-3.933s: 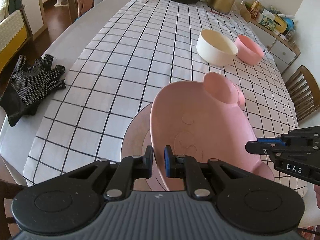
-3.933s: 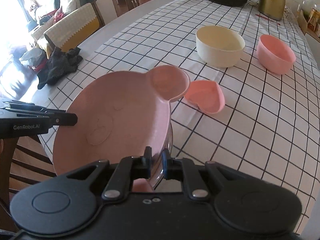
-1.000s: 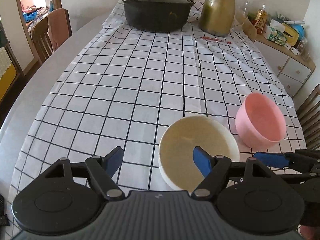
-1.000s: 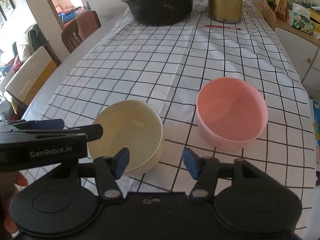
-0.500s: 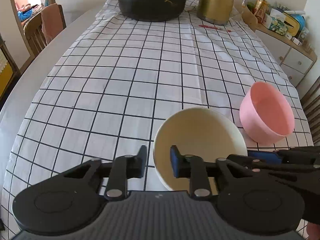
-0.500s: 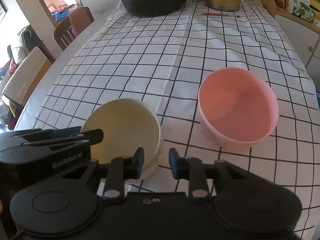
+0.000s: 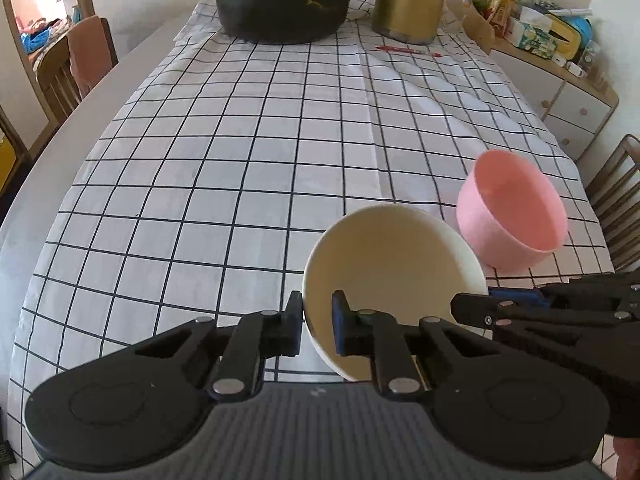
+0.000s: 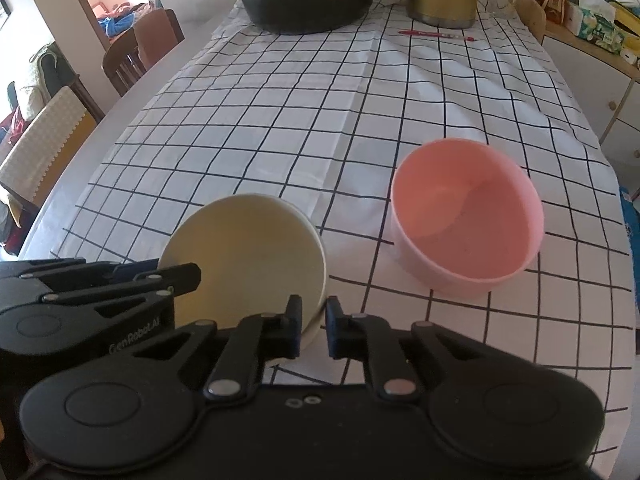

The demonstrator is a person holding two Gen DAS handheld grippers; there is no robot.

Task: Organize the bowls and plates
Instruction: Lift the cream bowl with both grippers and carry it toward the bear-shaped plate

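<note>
Both the left gripper and right gripper are closing, pinching opposite rims of the cream bowl (seemingly light, stiff, smooth, so possibly slippery).

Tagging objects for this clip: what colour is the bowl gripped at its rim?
Cream, inside and out. The bowl shows best in the right wrist view.
</note>
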